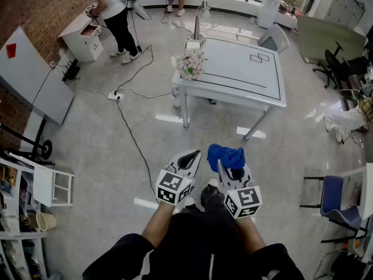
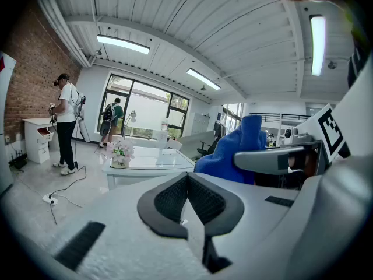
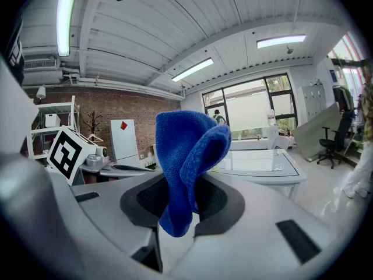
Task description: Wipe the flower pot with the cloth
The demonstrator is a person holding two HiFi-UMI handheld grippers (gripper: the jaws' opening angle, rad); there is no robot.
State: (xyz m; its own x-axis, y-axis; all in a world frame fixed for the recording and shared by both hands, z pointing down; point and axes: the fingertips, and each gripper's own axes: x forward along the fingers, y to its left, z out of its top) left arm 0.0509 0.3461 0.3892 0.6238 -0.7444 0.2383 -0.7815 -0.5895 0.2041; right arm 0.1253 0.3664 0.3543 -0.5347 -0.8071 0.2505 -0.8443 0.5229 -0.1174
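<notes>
The right gripper [image 3: 178, 202] held the blue cloth [image 3: 187, 147] pinched between its jaws, and the cloth stood up above them. The left gripper [image 2: 189, 202] was just beside it on the left, with its jaws closed together and nothing between them. Both grippers were near the person, over the floor [image 1: 99, 156], well apart from the white table [image 1: 250, 77]. The flower pot [image 1: 190, 64], with pink flowers, stood at the left edge of this table, far ahead. Another person [image 1: 116, 16] stood at the far left.
</notes>
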